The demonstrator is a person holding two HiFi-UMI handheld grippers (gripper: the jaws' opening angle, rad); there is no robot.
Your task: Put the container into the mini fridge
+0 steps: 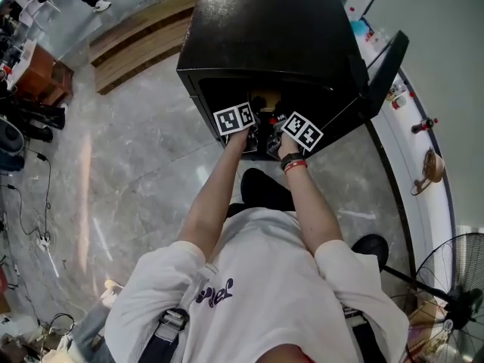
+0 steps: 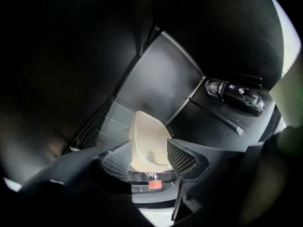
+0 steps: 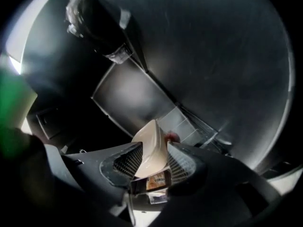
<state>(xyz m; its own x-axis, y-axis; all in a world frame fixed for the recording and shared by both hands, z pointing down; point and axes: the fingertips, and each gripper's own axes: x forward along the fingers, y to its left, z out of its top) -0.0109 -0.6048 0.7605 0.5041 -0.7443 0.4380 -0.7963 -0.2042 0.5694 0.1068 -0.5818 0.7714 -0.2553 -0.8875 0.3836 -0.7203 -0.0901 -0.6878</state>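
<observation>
A black mini fridge (image 1: 265,29) stands on the floor with its door (image 1: 386,66) swung open to the right. Both arms reach into its dark opening, and the marker cubes of the left gripper (image 1: 233,118) and the right gripper (image 1: 304,130) show at its mouth. Inside lies a cream plastic container (image 2: 147,141), tilted in both gripper views. My left gripper (image 2: 149,160) is open with the container's end between its mesh pads. My right gripper (image 3: 151,162) is open too, its pads on either side of the container (image 3: 152,145) rim.
A ribbed clear shelf (image 2: 111,122) and the grey back wall (image 2: 163,79) lie behind the container. A black fitting (image 2: 236,94) sits on the inner wall. Outside are a standing fan (image 1: 454,278), wooden steps (image 1: 144,40), floor cables (image 1: 41,233) and a white ledge (image 1: 423,165).
</observation>
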